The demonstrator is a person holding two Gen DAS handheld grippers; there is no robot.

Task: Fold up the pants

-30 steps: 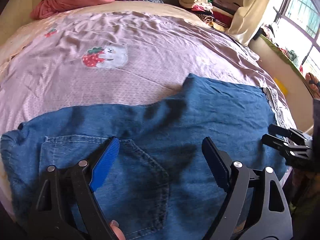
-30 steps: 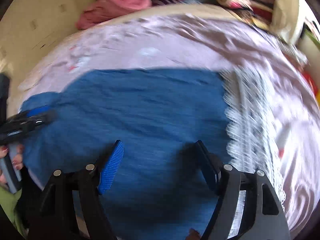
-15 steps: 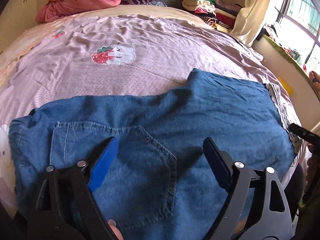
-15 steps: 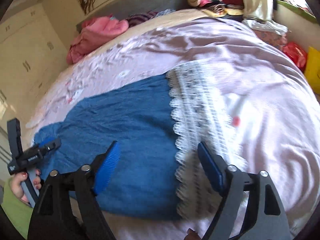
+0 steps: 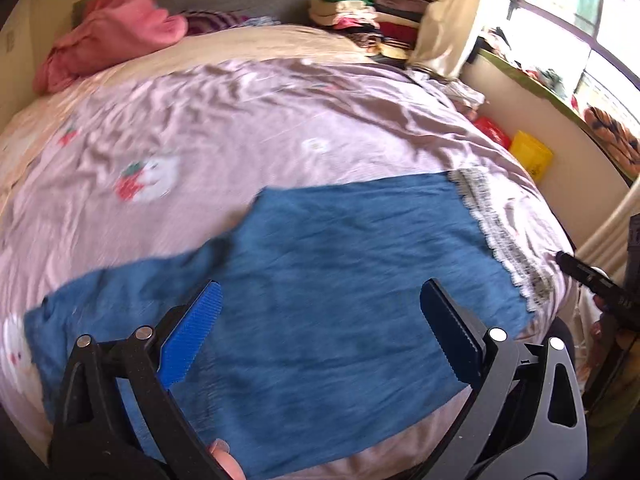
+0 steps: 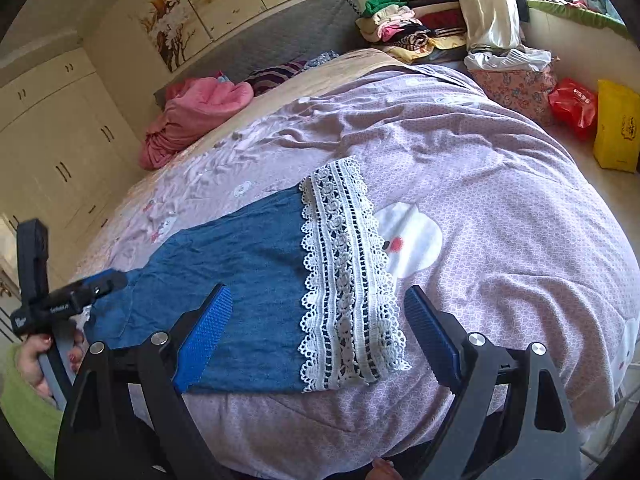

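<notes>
The left gripper (image 5: 318,332) is being held above the waist half of the denim pants (image 5: 320,300), its blue-padded fingers (image 5: 192,332) spread wide and nothing being pinched between them. Compared with a second ago, it is being drawn back and raised: the back pocket that was lying between the fingers is no longer being made out, and more of the pale bed sheet (image 5: 240,120) is being shown beyond the cloth. The view is being blurred by motion, so fine creases cannot be judged.

The pants are being left flat along the near edge of the bed, already doubled leg upon leg, waist to the left and lace-trimmed hem (image 6: 344,272) to the right. No part is being lifted.

The right gripper (image 6: 318,336) is being held over the hem end, fingers (image 6: 208,332) likewise spread, with the lace lying between them below and not being touched so far as can be told. A second ago this gripper was being held over mid-leg denim; it is being carried rightward, so that the lace and bare sheet to its right are now being framed.

It is being judged that both tools are being repositioned to opposite ends for the next fold, hem toward waist. No grasp is yet being made.
</notes>
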